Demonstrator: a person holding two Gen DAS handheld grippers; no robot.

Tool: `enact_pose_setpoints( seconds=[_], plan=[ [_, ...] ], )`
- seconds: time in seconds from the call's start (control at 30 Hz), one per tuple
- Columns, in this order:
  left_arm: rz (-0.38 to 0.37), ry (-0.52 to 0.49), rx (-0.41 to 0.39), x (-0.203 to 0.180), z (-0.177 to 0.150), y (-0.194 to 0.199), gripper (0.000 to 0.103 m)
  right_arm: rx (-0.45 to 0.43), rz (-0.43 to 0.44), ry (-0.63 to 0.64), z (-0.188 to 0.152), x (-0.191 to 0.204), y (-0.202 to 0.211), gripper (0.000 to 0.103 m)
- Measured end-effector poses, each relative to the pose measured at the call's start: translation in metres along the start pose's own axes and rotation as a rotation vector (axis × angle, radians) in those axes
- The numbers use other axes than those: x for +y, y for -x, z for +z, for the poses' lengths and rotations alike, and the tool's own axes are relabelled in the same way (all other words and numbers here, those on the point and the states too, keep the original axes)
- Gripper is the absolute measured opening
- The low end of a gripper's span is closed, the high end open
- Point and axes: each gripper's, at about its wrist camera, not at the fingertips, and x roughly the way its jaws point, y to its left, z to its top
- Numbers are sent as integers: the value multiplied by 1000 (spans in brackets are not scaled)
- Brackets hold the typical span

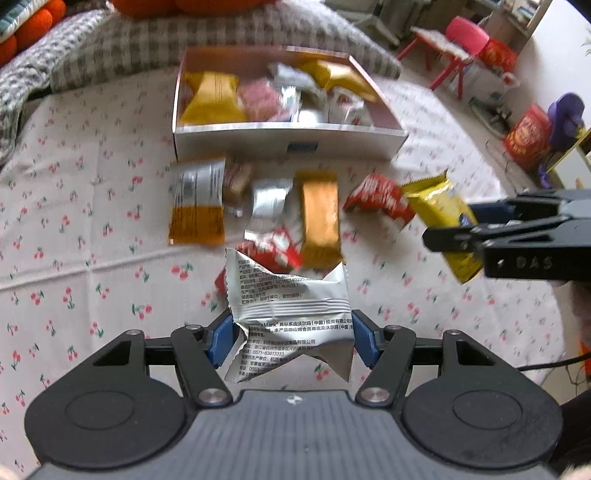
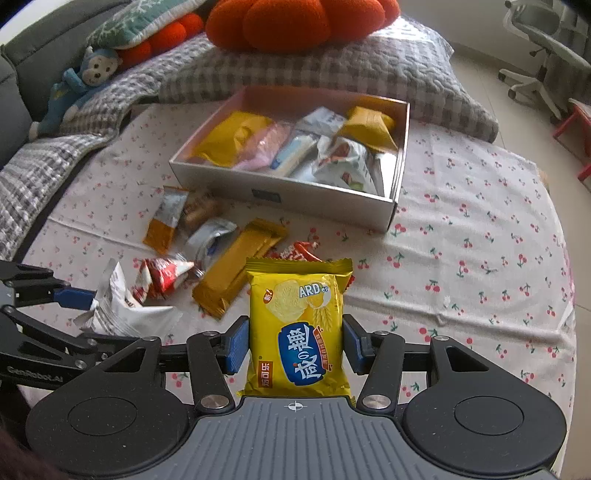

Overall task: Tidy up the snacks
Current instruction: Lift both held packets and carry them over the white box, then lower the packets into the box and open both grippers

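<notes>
A crumpled silver snack packet [image 1: 291, 295] hangs between the blue pads of my left gripper [image 1: 291, 332], which is shut on it above the cherry-print cloth. My right gripper [image 2: 295, 343] is shut on a yellow biscuit packet [image 2: 299, 317], held upright; it also shows at the right edge of the left wrist view as the right gripper [image 1: 454, 225]. A white open box [image 2: 314, 199] further back holds several snack packets. Loose snacks lie in front of it: a gold bar [image 1: 319, 221], a red packet [image 1: 380, 199], an orange and silver packet [image 1: 197, 203] and a red-white packet [image 2: 166, 277].
The cherry-print cloth [image 2: 480, 240] covers the work surface. Grey plaid cushions [image 2: 332, 62], an orange pillow [image 2: 295, 22] and a blue plush toy [image 2: 81, 81] lie behind the box. A red stool [image 1: 454, 48] and an office chair [image 2: 546, 55] stand on the floor to the right.
</notes>
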Motion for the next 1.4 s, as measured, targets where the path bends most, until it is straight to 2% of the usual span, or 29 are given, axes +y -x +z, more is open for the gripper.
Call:
enact_pose_setpoints(
  seconds=[0.37,0.47,0.77,1.03,1.4],
  plan=[
    [4,57,-97,9,34,9,61,-85,16,-54,30,-6,8,51],
    [30,69,-129,13,45,8,61,-100,23,-76,40,-9,5,51],
    [78,138,-225,31,77,-7,61,-120,44,-149,71,-18,-22,51],
    [61,211,-295,45,94,-19,61,-152,70,-211,90,-26,-45,51],
    [78,265,-382,56,110,-37,61,-218,125,-269,101,-35,-72,51]
  ],
)
